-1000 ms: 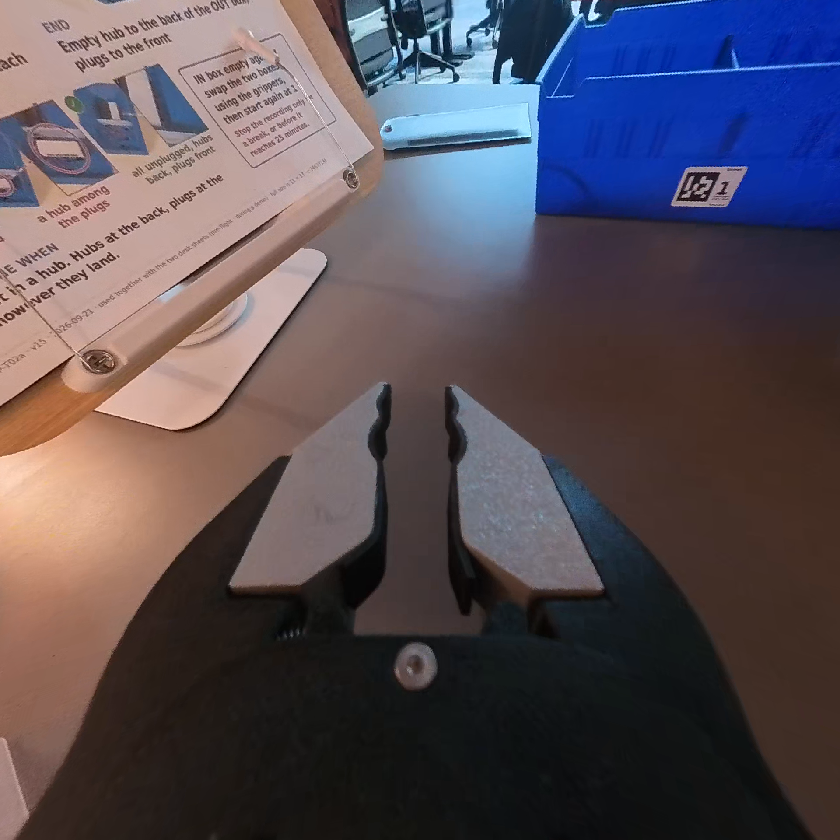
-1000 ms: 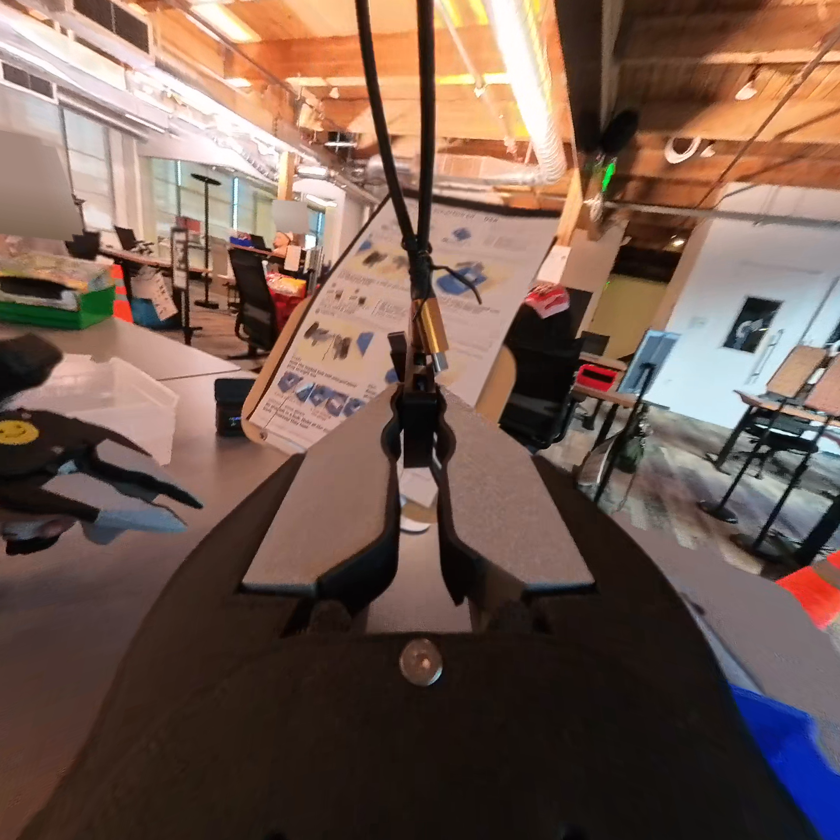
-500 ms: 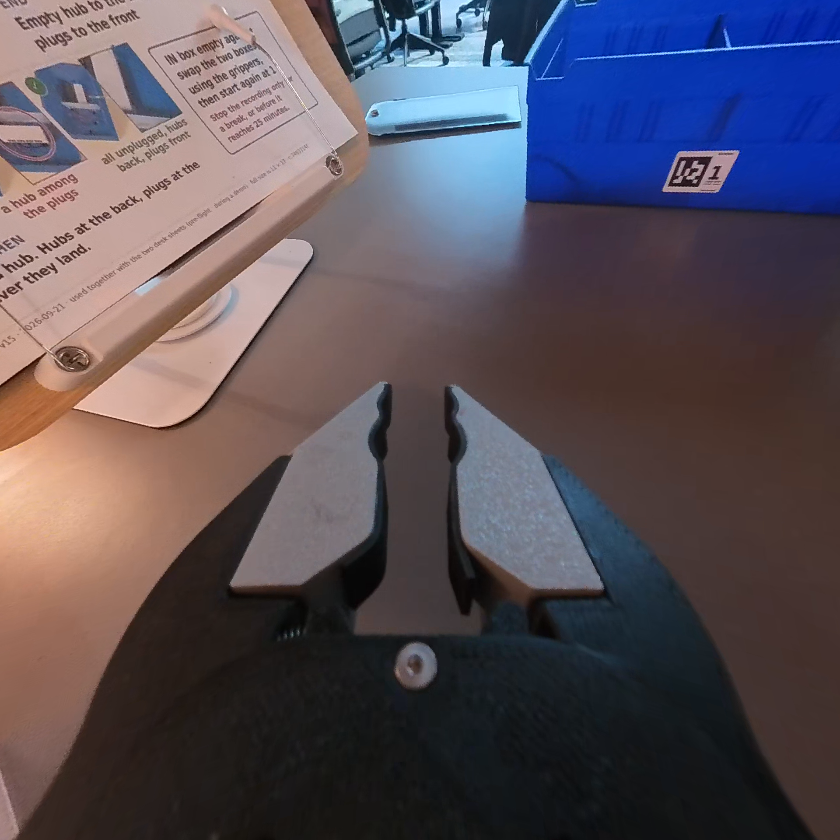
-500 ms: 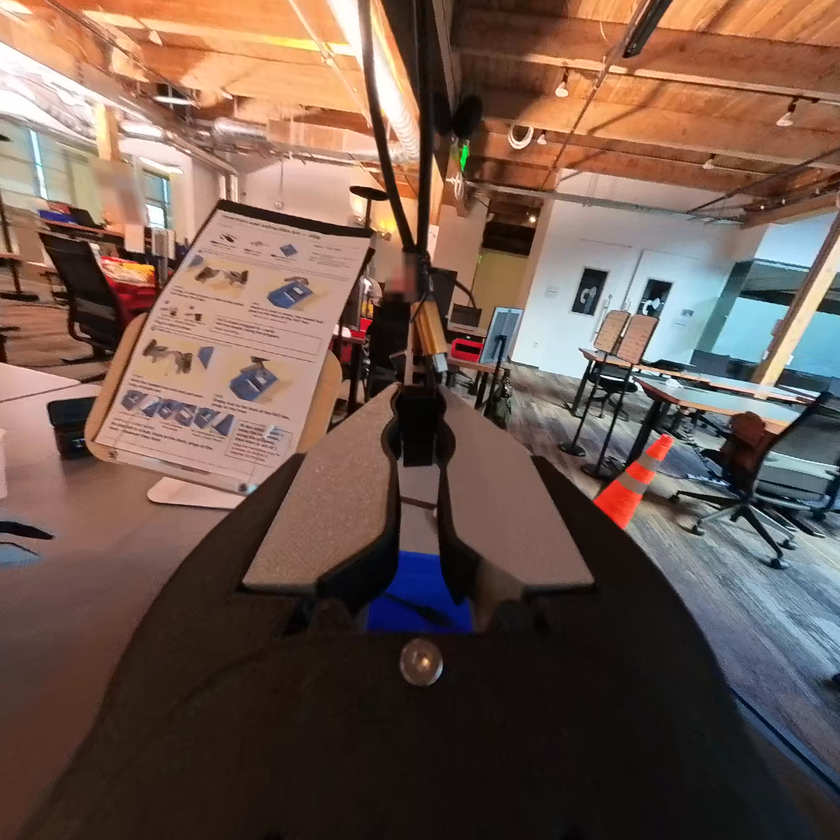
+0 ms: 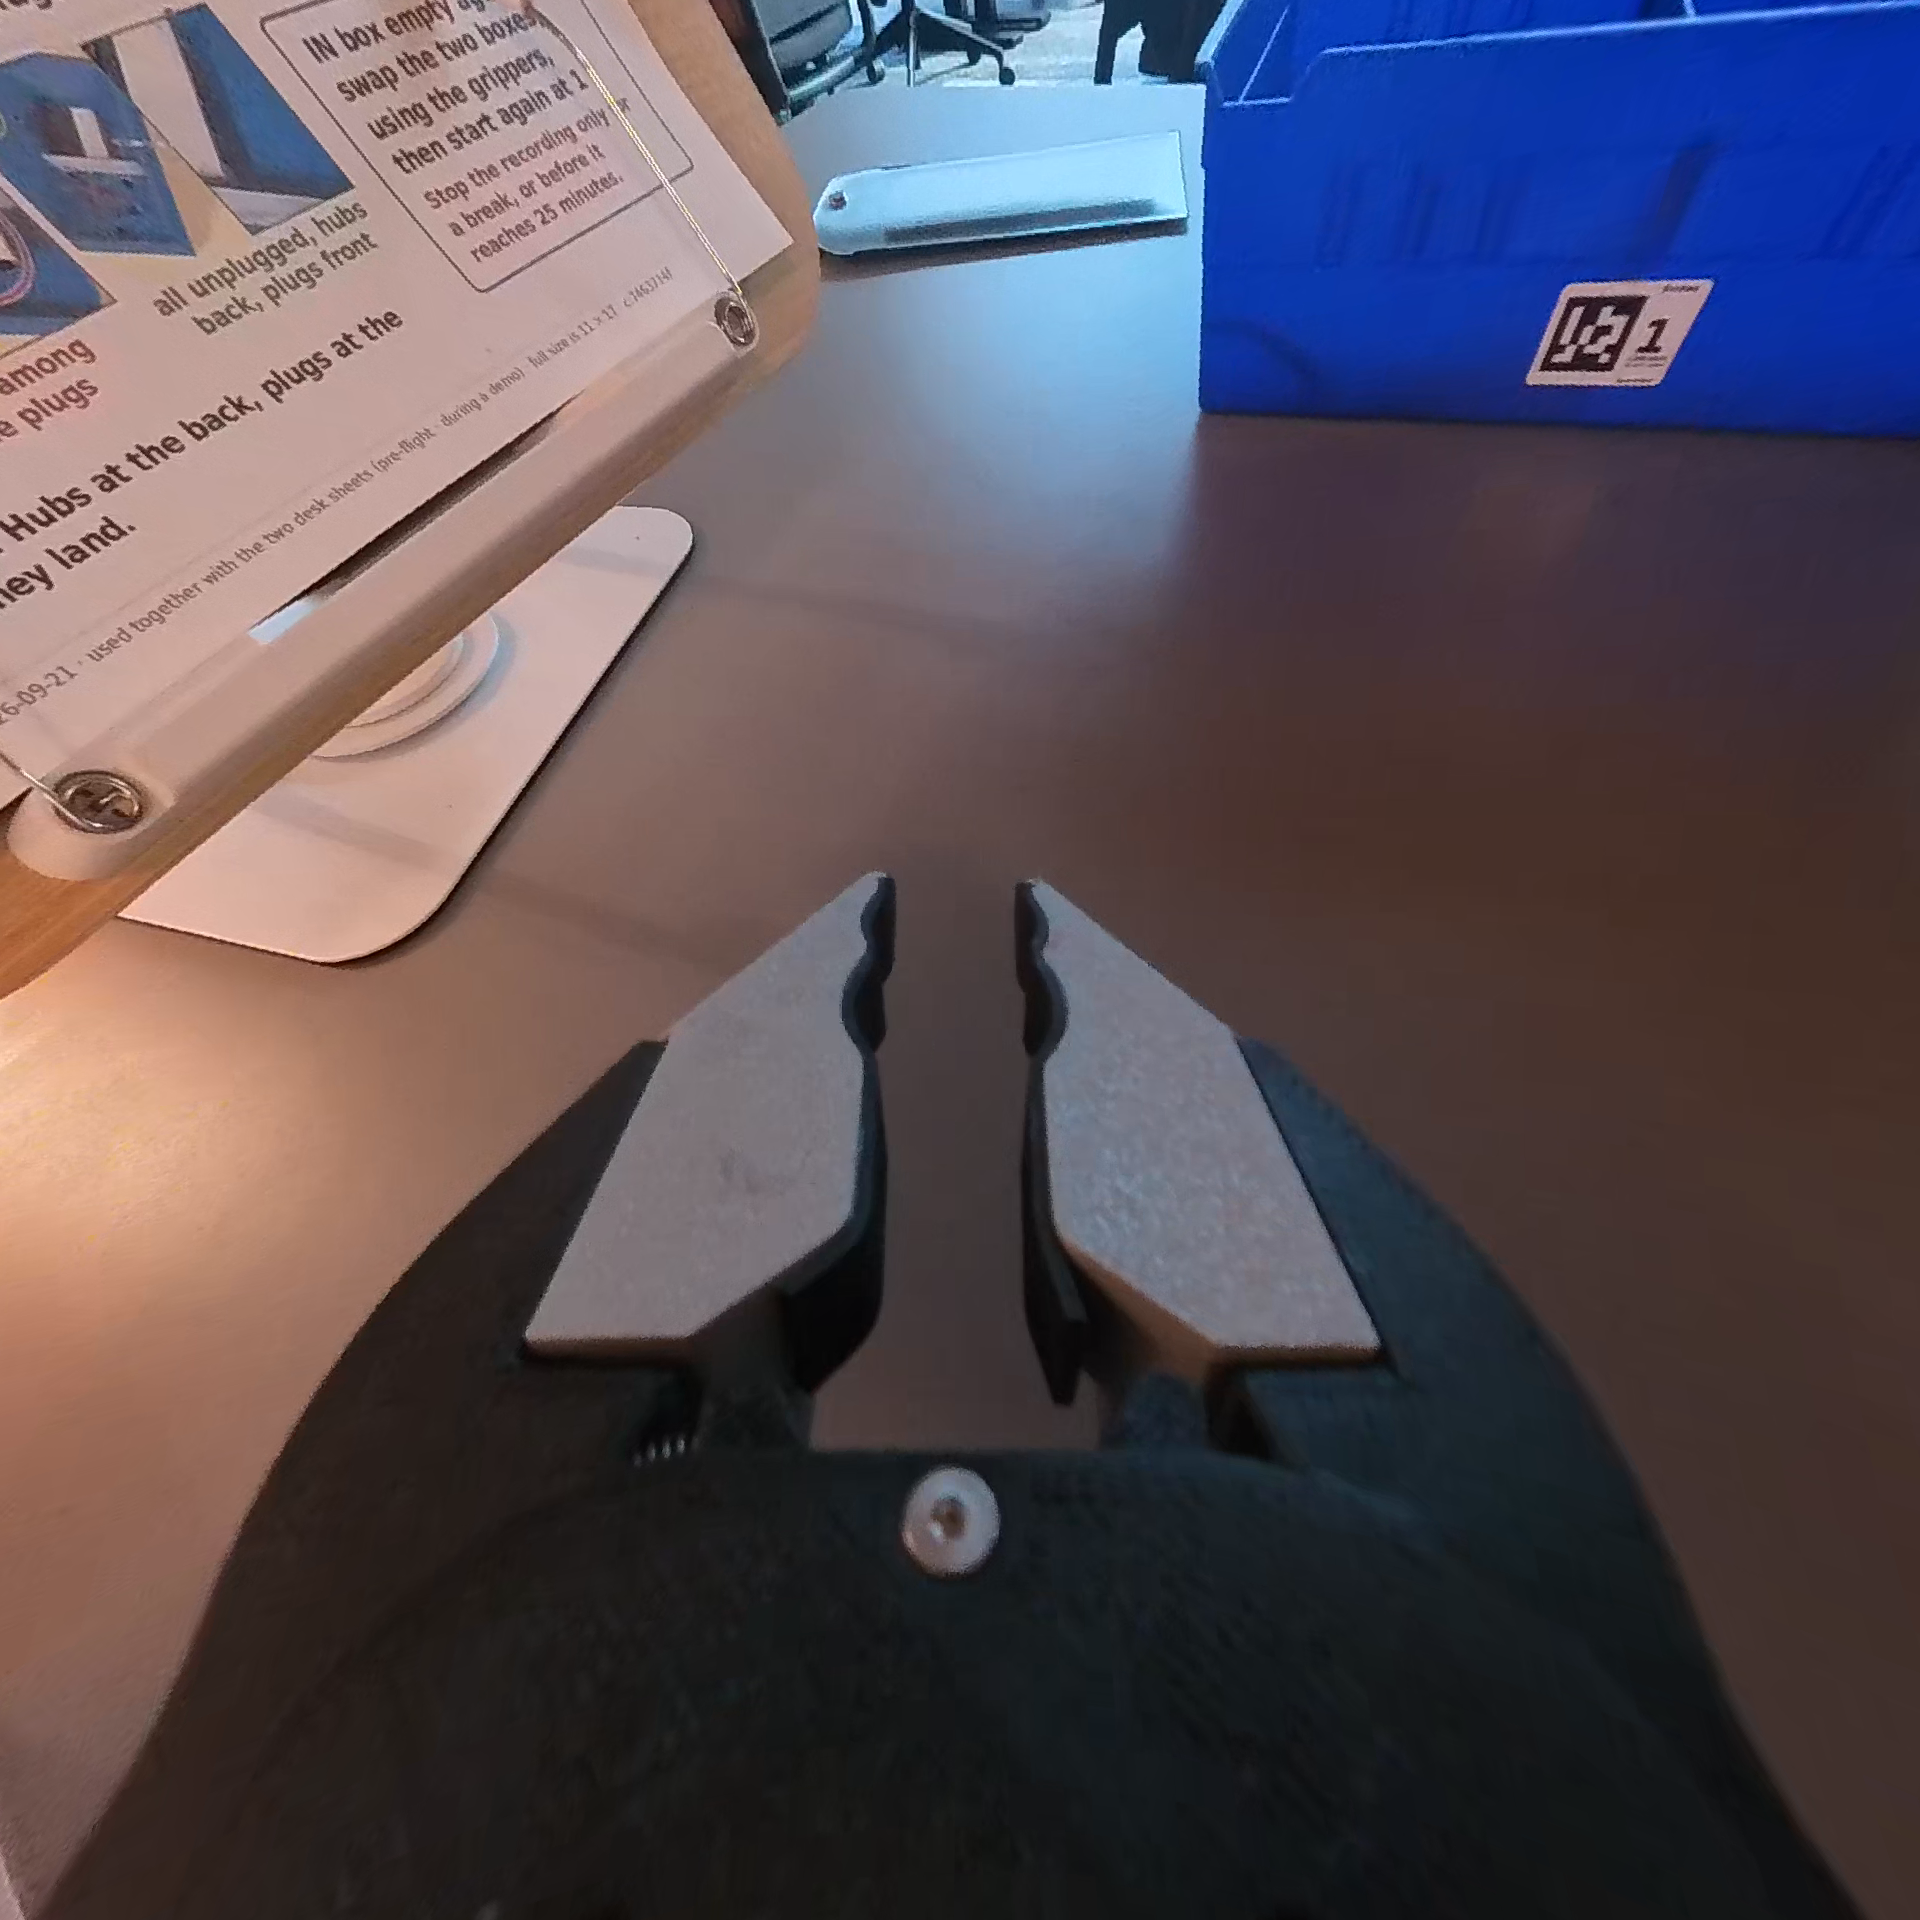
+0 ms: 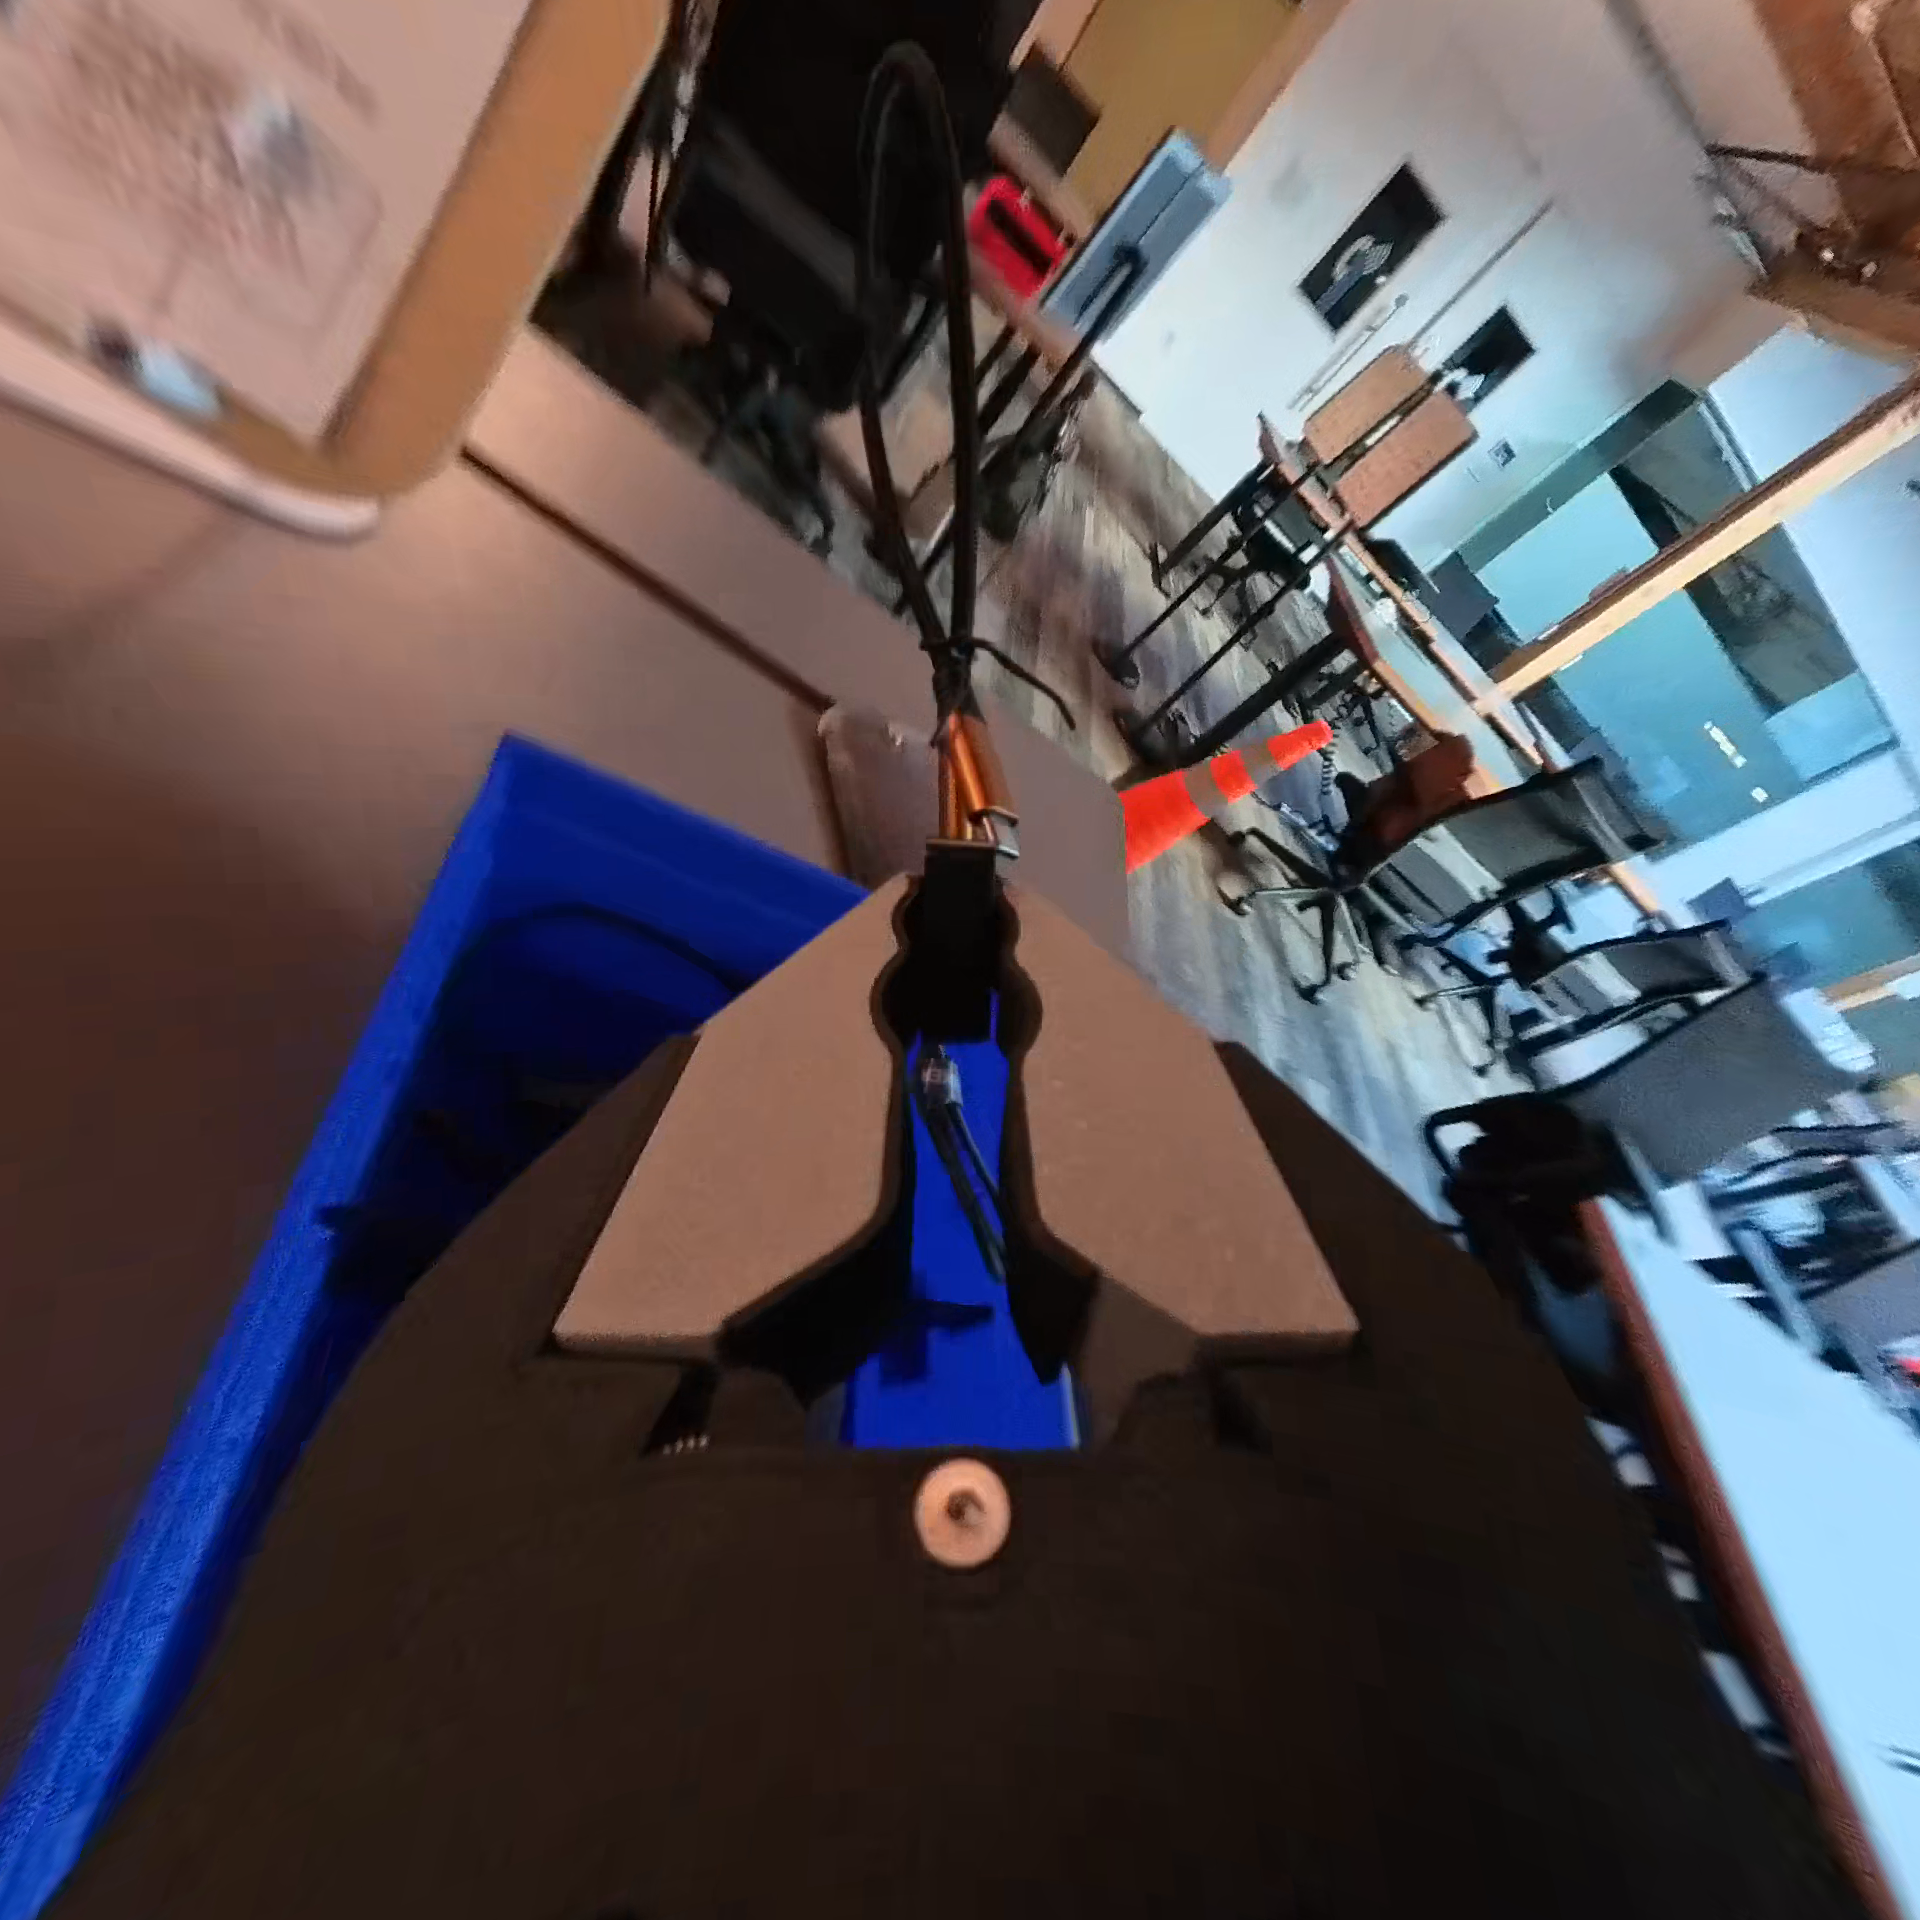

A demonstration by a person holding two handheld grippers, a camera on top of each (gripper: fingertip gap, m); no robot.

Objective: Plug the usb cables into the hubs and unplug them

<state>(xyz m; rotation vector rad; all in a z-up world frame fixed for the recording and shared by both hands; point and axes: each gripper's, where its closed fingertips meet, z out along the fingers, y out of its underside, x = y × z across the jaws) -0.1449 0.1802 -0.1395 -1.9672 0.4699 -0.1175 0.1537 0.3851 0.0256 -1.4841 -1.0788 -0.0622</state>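
Right claw point(image 6: 956, 935) clamped on the bundled usb cable point(image 6: 951, 665) above the blue bin point(image 6: 436, 1039), likely to drop it in; left claw point(image 5: 954, 904) apart, empty.

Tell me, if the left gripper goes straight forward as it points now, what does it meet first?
Probably only the bare table: the left gripper is open and empty. Farther on, the blue bin lies slightly right, the white flat device near centre; depth is unclear.

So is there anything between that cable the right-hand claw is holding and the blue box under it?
Nothing visible. The right gripper is shut on the usb cable, directly above the open blue bin. Only air shows between them, though the gripper body hides part of the bin.
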